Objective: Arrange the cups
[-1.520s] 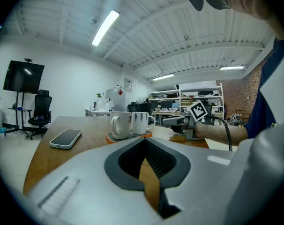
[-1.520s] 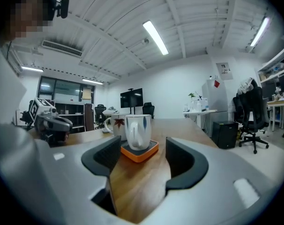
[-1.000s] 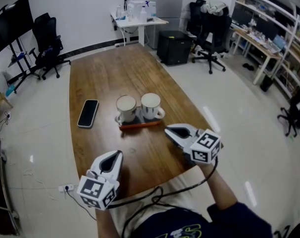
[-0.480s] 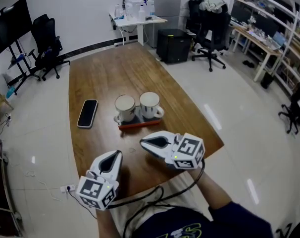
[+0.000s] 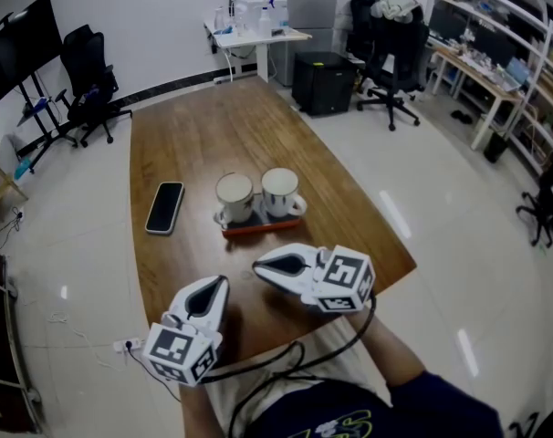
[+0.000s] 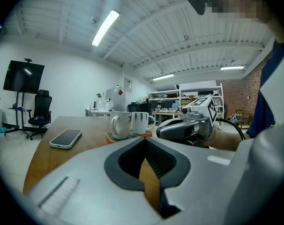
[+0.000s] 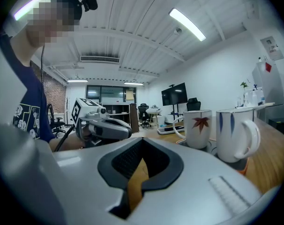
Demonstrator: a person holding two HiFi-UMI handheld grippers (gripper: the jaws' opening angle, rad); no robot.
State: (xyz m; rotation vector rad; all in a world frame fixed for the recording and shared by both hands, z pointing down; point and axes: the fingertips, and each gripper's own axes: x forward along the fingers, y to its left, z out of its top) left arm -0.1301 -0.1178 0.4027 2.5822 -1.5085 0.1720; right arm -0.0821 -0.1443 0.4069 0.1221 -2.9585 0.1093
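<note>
Of the orange tray (image 5: pixel 258 228) only the front edge shows in the head view; the leaf cup (image 5: pixel 234 194) and the striped cup (image 5: pixel 279 192) on it cover the rest. In the right gripper view the leaf cup half hides the phone (image 7: pixel 168 130) beyond the tray.

Wooden table with a phone and a tray of cups

The long brown table (image 5: pixel 203 144) runs from the near edge at 6 o'clock away toward 12 in the head view, with rounded corners and a bare far half. A dark phone (image 5: pixel 165 207) lies flat, screen up, toward the 9 o'clock edge, its long side running roughly along the table. At 3 o'clock of it, near but apart, an orange tray (image 5: pixel 258 229) sits about mid-width. Two white cups stand upright on the tray, just beside each other: the leaf cup (image 5: pixel 234 194) at its 9 o'clock end, the blue-marked cup (image 5: pixel 279 190) at 3.
</note>
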